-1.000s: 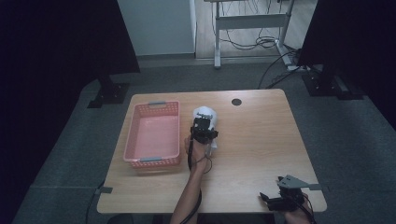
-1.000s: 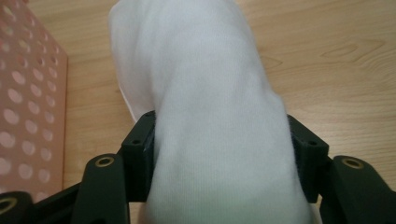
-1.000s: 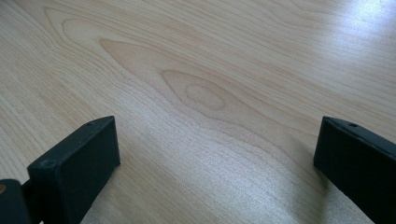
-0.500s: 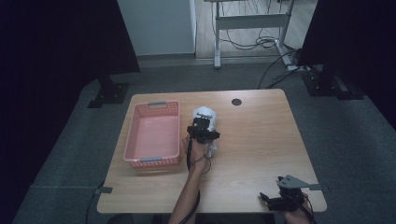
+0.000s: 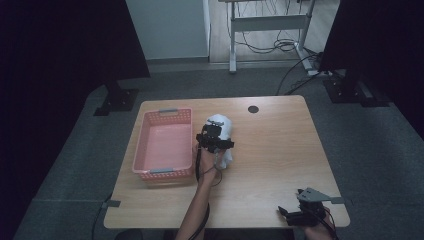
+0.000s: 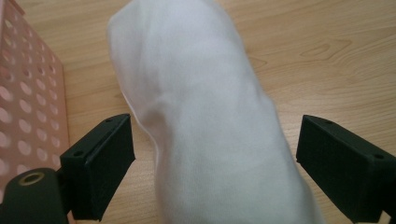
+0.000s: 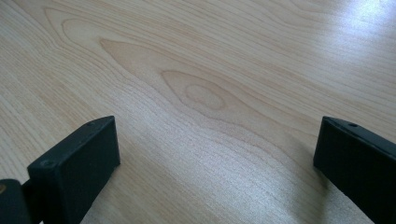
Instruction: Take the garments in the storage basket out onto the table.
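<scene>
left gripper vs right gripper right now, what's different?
Position: the left gripper is at mid-table beside the pink basket; the right gripper sits at the table's near right corner.
Between the jaws: the left gripper straddles a white cloth bundle, with gaps showing on both sides; the right gripper has bare wood between its jaws.
Shared: both are open, with black jaws spread wide.

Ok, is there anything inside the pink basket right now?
The pink basket looks empty in the high view: its bare floor shows. The strip just behind its near rim is hidden. The white cloth lies beside it.
</scene>
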`<control>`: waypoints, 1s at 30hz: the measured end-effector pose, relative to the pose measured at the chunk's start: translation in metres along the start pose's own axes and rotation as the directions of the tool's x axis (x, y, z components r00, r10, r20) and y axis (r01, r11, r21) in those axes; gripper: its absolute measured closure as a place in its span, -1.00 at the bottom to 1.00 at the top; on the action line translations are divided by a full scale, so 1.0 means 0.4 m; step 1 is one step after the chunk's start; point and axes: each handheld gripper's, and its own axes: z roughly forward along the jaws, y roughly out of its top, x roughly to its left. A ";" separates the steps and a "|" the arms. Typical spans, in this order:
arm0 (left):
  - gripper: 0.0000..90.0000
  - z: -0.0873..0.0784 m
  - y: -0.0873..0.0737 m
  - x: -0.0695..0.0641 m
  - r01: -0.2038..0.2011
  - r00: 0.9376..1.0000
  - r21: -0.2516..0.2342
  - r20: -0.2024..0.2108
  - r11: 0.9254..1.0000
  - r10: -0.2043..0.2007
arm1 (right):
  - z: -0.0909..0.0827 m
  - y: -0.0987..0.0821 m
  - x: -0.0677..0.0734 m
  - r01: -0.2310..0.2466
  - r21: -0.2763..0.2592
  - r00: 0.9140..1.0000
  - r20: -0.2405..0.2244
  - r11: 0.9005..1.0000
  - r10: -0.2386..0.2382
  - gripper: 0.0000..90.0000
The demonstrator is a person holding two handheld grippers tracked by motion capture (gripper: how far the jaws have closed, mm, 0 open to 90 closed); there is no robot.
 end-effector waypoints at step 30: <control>-0.75 -0.081 -0.019 0.062 -0.020 0.999 -0.030 0.040 0.999 0.021 | 0.000 0.000 0.000 0.001 0.000 1.000 0.001 1.000 -0.001 -1.00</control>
